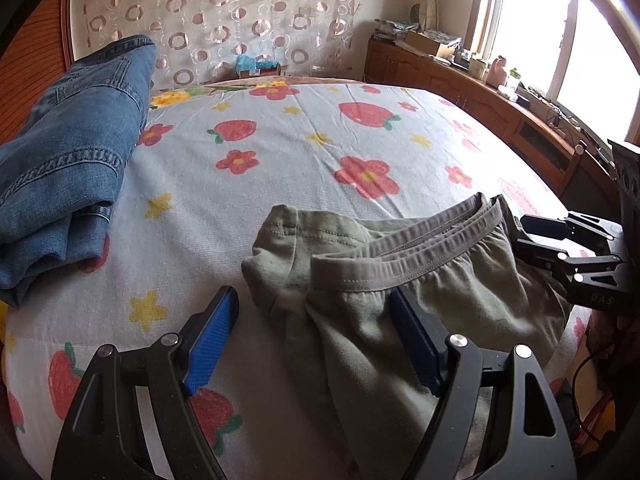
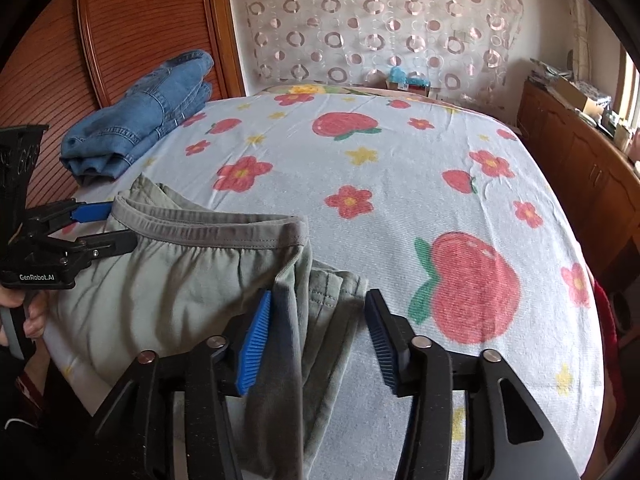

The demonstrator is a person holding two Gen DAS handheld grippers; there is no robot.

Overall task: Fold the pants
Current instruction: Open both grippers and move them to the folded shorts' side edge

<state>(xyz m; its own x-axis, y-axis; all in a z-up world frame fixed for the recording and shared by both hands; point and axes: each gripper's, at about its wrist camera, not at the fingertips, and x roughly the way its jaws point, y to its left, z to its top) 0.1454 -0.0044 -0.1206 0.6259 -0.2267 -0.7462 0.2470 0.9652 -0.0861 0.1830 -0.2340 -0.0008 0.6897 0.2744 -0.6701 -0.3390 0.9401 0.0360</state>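
Grey-green pants (image 1: 432, 280) lie on the near edge of the bed, waistband (image 1: 424, 248) facing away; they also show in the right wrist view (image 2: 188, 280). My left gripper (image 1: 316, 316) is open, its blue pads straddling the pants' left side, low over the cloth. It also shows in the right wrist view (image 2: 108, 226). My right gripper (image 2: 318, 316) is open, its pads on either side of a folded edge of the pants. It also shows at the pants' right edge in the left wrist view (image 1: 532, 236).
Folded blue jeans (image 1: 68, 152) lie at the bed's far left, by a wooden headboard (image 2: 120, 40). The flower-print sheet (image 1: 300, 152) stretches beyond the pants. A cluttered wooden cabinet (image 1: 480, 92) runs along the right under the window.
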